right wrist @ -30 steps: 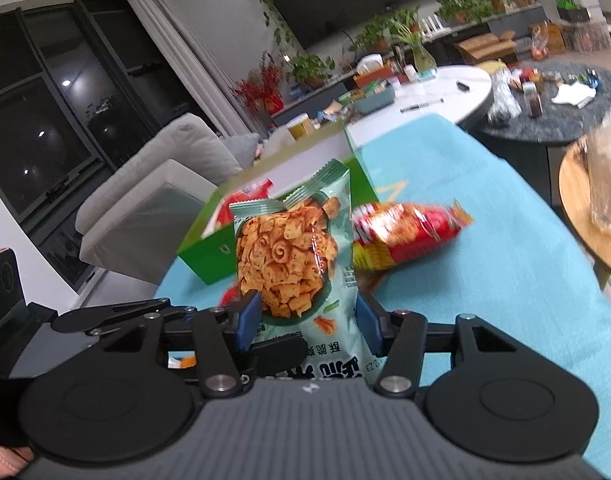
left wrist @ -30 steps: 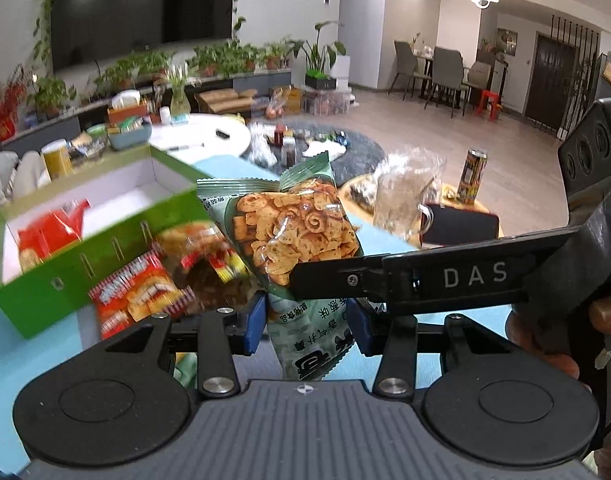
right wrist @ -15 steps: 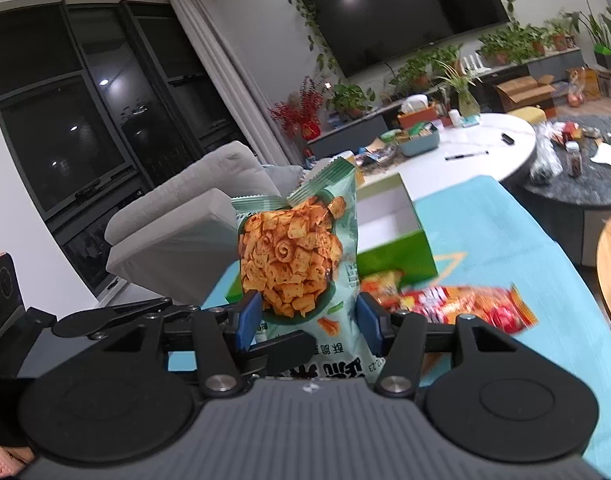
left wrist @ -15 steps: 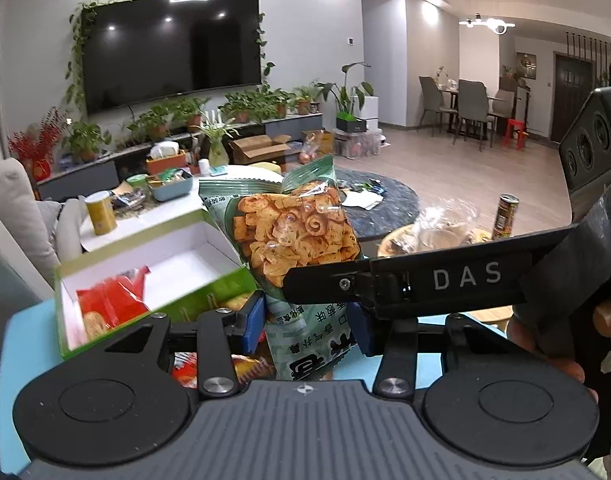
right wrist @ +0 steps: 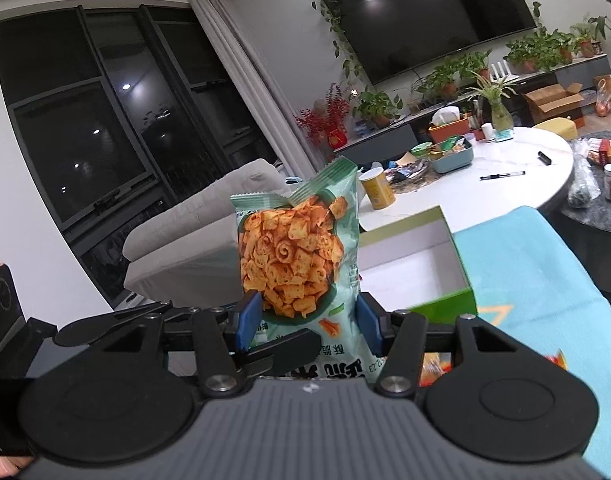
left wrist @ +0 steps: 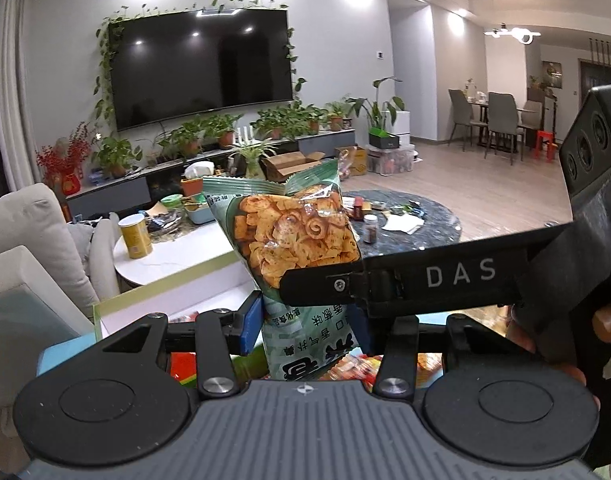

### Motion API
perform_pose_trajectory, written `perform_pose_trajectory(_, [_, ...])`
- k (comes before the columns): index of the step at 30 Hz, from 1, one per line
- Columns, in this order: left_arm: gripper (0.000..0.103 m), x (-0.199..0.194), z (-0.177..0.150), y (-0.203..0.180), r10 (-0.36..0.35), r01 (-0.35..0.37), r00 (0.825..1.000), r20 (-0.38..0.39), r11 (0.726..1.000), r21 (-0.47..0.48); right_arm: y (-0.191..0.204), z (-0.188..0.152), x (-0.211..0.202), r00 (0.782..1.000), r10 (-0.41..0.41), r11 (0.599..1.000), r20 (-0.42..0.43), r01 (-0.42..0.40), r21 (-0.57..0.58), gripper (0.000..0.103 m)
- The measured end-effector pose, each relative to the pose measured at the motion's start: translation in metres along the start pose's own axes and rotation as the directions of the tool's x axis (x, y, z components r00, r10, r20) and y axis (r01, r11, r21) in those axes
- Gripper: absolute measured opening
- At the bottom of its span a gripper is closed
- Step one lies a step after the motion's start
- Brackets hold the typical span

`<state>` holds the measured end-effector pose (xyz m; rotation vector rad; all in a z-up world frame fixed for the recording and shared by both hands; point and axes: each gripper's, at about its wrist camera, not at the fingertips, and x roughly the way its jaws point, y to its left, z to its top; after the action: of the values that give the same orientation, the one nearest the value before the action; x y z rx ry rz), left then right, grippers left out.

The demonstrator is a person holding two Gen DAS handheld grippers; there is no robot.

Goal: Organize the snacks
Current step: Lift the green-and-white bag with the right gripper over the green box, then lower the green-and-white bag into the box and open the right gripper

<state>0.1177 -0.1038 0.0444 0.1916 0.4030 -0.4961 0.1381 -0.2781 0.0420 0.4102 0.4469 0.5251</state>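
Behind the turquoise-covered desk sits a living room with a wall television. I have both claws, left claw and right claw, pinching one pale green foil bag of orange crisps, upright above the desk. My green cardboard box with a white inside looks mostly bare; red snack packets below remain unsorted, so I judge most work is left.

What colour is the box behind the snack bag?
The box is green outside and white inside, clearest in the right wrist view.
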Motion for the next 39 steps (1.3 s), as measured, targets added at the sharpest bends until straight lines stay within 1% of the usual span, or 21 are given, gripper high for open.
perform_pose_trajectory(5, [0.043, 0.026, 0.008, 0.023, 0.026, -0.027, 0.999, -0.027, 0.999, -0.028, -0.006, 0.012, 0.028, 1.000, 0.018, 1.000, -0.021, -0.018, 0.007, 0.054])
perform_pose_trajectory(14, [0.043, 0.073, 0.005, 0.062, 0.050, -0.057, 0.995, -0.091, 0.995, -0.085, -0.019, 0.018, 0.079, 0.996, 0.023, 0.999, -0.091, -0.020, 0.032, 0.054])
perform_pose_trajectory(17, [0.043, 0.085, 0.002, 0.068, 0.058, -0.068, 0.992, -0.111, 0.994, -0.087, -0.024, 0.019, 0.093, 0.994, 0.026, 0.999, -0.109, -0.021, 0.043, 0.054])
perform_pose_trajectory(23, [0.044, 0.108, -0.002, 0.076, 0.057, -0.072, 0.988, -0.143, 0.992, -0.104, -0.032, 0.018, 0.108, 0.990, 0.014, 0.999, -0.137, -0.007, 0.052, 0.054])
perform_pose_trajectory(30, [0.046, 0.121, -0.011, 0.083, 0.071, -0.094, 0.979, -0.190, 0.989, -0.117, -0.035, 0.012, 0.121, 0.983, 0.013, 0.998, -0.181, -0.001, 0.066, 0.054])
perform_pose_trajectory(33, [0.051, 0.122, -0.015, 0.086, 0.081, -0.110, 0.974, -0.212, 0.986, -0.127, -0.034, 0.007, 0.128, 0.979, 0.024, 0.997, -0.201, -0.008, 0.078, 0.055])
perform_pose_trajectory(35, [0.056, 0.120, -0.016, 0.087, 0.080, -0.111, 0.973, -0.218, 0.985, -0.133, -0.033, 0.005, 0.131, 0.977, 0.006, 0.997, -0.214, 0.011, 0.079, 0.055])
perform_pose_trajectory(36, [0.064, 0.119, -0.016, 0.088, 0.086, -0.117, 0.972, -0.219, 0.984, -0.132, -0.033, 0.005, 0.132, 0.977, -0.005, 0.997, -0.214, 0.023, 0.078, 0.055])
perform_pose_trajectory(37, [0.069, 0.116, -0.016, 0.087, 0.101, -0.130, 0.972, -0.214, 0.983, -0.128, -0.033, 0.005, 0.131, 0.977, -0.019, 0.996, -0.212, 0.036, 0.079, 0.055])
perform_pose_trajectory(39, [0.069, 0.109, -0.015, 0.085, 0.119, -0.145, 0.972, -0.201, 0.982, -0.118, -0.033, 0.008, 0.123, 0.980, -0.035, 0.994, -0.195, 0.054, 0.091, 0.059])
